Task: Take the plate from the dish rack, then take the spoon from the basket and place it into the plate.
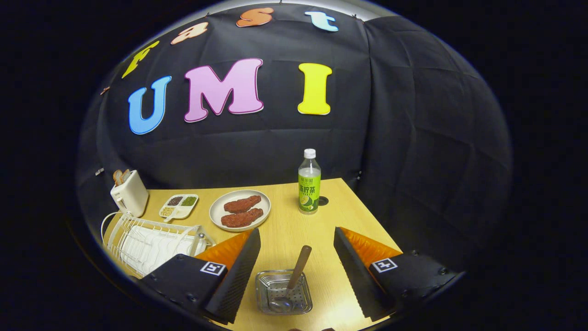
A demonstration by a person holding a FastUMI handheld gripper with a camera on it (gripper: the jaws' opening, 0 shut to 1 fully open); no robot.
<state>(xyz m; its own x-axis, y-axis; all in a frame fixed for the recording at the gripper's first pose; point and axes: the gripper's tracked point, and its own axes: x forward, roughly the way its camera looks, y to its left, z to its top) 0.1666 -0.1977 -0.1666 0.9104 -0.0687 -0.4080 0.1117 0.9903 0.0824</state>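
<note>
My gripper (pixel 296 231) is open above the wooden table (pixel 335 197), and nothing is held. A small metal basket (pixel 262 281) sits on the table between the two fingers, close to me. In it lies a spoon (pixel 298 267); the bowl rests on the perforated bottom and the wooden handle leans up and away from me. Left of my left finger stands a white wire dish rack (pixel 133 226) with white plates (pixel 147 250) in it, partly hidden by the finger.
Beyond the fingers, a round plate (pixel 216 212) carries two reddish pieces of food. A green-labelled bottle (pixel 309 184) stands to its right, near a hole in the table. A divided white dish (pixel 179 206) and a toaster (pixel 130 195) are at the far left.
</note>
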